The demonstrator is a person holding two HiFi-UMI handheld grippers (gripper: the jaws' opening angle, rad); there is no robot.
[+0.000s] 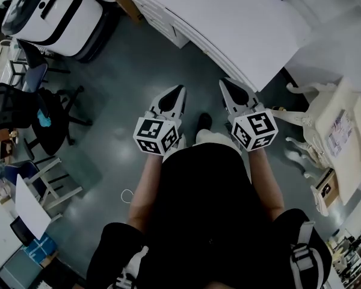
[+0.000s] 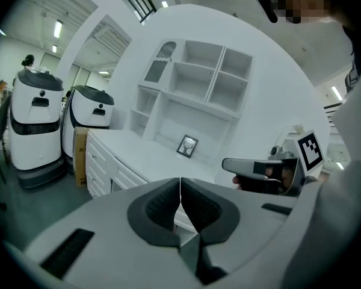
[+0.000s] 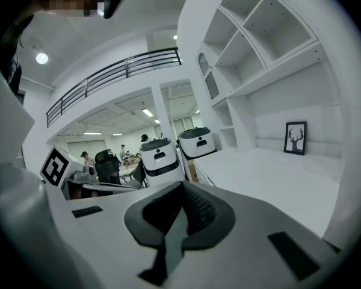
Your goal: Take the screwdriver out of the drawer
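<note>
White desk lies just ahead of you, and the drawer fronts in view on it look closed. The screwdriver shows in no view, so you cannot tell which drawer has it. You hold both grippers side by side over the grey floor, tips pointing towards the desk's edge. Your left gripper has its jaws clenched together with nothing between the pads. Your right gripper is closed and empty as well. A small framed deer picture stands on the desktop below the shelf unit. Two white wheeled machines stand at the desk's end beside a cardboard box.
</note>
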